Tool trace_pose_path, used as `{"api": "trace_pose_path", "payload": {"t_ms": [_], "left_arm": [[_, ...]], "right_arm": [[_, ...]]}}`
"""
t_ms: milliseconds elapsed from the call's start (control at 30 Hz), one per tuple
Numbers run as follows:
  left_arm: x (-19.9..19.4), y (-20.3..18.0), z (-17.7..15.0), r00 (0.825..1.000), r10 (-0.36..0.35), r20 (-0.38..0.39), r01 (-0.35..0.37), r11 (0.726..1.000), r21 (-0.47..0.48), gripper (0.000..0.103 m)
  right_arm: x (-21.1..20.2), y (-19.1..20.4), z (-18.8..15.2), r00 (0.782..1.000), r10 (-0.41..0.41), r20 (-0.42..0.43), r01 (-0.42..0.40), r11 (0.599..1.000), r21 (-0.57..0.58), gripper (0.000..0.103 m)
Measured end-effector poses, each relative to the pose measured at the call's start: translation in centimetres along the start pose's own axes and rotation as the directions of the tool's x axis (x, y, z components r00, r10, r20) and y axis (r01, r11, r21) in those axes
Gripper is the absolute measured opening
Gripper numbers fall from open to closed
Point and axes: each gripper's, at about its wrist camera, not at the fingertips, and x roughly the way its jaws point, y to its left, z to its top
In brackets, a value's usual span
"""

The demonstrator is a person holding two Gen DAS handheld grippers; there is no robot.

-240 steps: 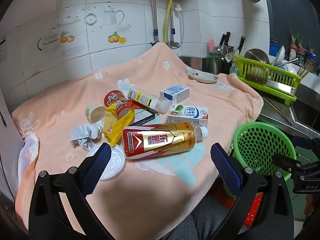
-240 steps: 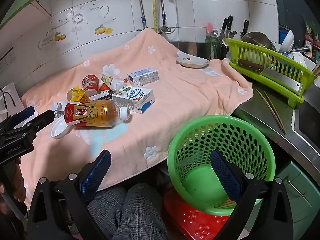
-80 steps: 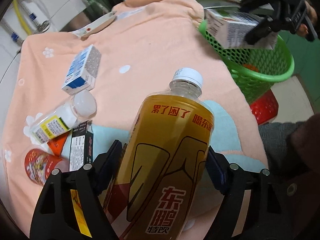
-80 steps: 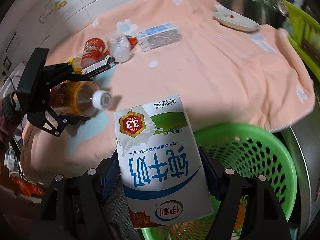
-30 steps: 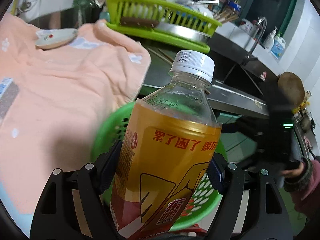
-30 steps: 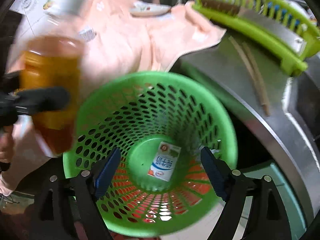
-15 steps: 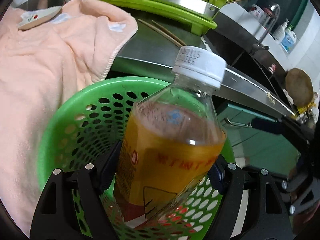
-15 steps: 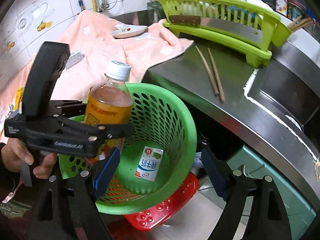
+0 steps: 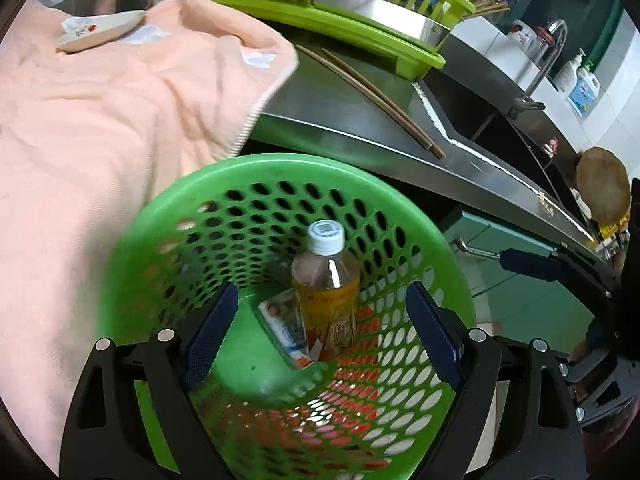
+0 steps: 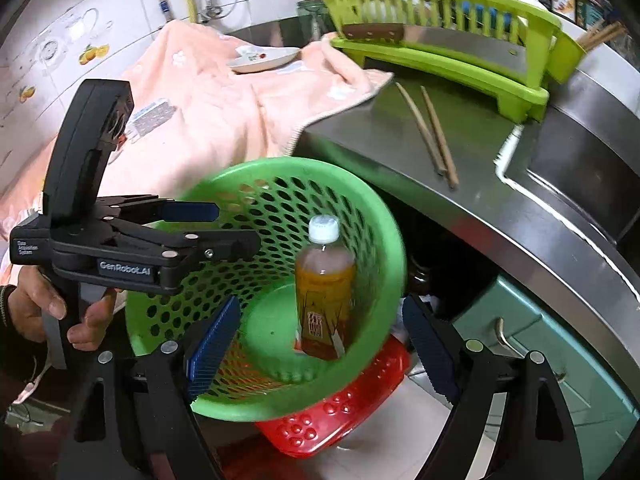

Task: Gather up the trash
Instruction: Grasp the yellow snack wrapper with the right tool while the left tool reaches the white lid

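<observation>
You let go of the drink bottle (image 9: pixel 326 284): half a second earlier your left gripper (image 9: pixel 322 320) was clamped on it above the green basket (image 9: pixel 132 240), and now its jaws stood wide with nothing between them. The bottle stood upright inside the basket, leaning toward the far wall, with the milk carton (image 9: pixel 284 326) lying on the floor just beside it. Your right gripper (image 10: pixel 320 332) hovered over the basket, jaws wide and carrying nothing. That made two pieces collected; the blue-and-white carton (image 10: pixel 154 114) on the peach towel (image 10: pixel 224 108) over the counter was likely among what remained.
</observation>
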Motion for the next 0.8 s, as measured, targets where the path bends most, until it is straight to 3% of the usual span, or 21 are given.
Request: {"api": "trace_pose_path", "payload": {"t_ms": [233, 433, 700, 800], "left_arm": [[-5.4, 2.4, -1.0, 0.994, 0.065, 0.086, -0.062, 0.997, -0.045, 0.085], [-10.4, 5.6, -2.3, 0.975, 0.176, 0.135, -0.163, 0.981, -0.103, 0.085], [-17.1, 10.4, -5.4, 0.923, 0.335, 0.188, -0.293, 0.93, -0.221, 0.085], [-19.9, 12.3, -7.0, 0.889, 0.411, 0.203, -0.354, 0.896, -0.268, 0.085]], "right_arm": [[0.4, 2.9, 1.8, 0.999, 0.046, 0.017, -0.045, 0.997, -0.067, 0.083], [0.9, 6.5, 4.0, 0.995, 0.1, 0.028, -0.095, 0.986, -0.138, 0.083], [2.6, 12.6, 6.8, 0.983, 0.184, 0.013, -0.176, 0.955, -0.237, 0.083], [3.0, 14.8, 7.8, 0.975, 0.221, 0.003, -0.212, 0.941, -0.264, 0.083]]}}
